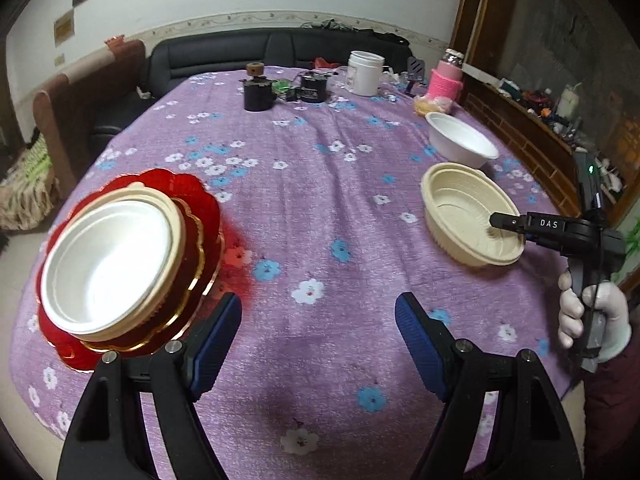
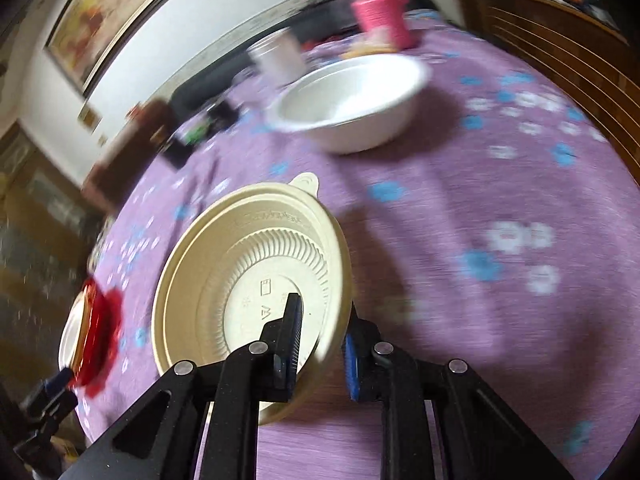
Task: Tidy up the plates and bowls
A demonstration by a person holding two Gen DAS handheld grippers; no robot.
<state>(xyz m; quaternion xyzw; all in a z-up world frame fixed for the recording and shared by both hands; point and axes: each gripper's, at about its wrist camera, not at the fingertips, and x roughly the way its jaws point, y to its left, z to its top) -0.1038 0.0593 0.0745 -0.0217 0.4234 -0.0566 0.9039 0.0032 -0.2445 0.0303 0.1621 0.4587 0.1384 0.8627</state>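
Observation:
My right gripper (image 2: 320, 344) is shut on the rim of a cream bowl (image 2: 256, 276), one finger inside, one outside; it also shows in the left wrist view (image 1: 468, 216), tilted on the purple tablecloth. A white bowl (image 2: 348, 100) stands beyond it, also seen in the left wrist view (image 1: 460, 140). At the left, a stack sits on red plates (image 1: 192, 200): a cream bowl (image 1: 176, 236) with a white bowl (image 1: 108, 264) nested inside. My left gripper (image 1: 318, 340) is open and empty, just right of that stack.
At the table's far side stand a black pot (image 1: 258, 92), a black jar (image 1: 313, 87), a white jar (image 1: 364, 73) and a pink bottle (image 1: 446, 80). A wooden cabinet (image 1: 532, 136) runs along the right. A dark sofa (image 1: 240, 52) sits behind.

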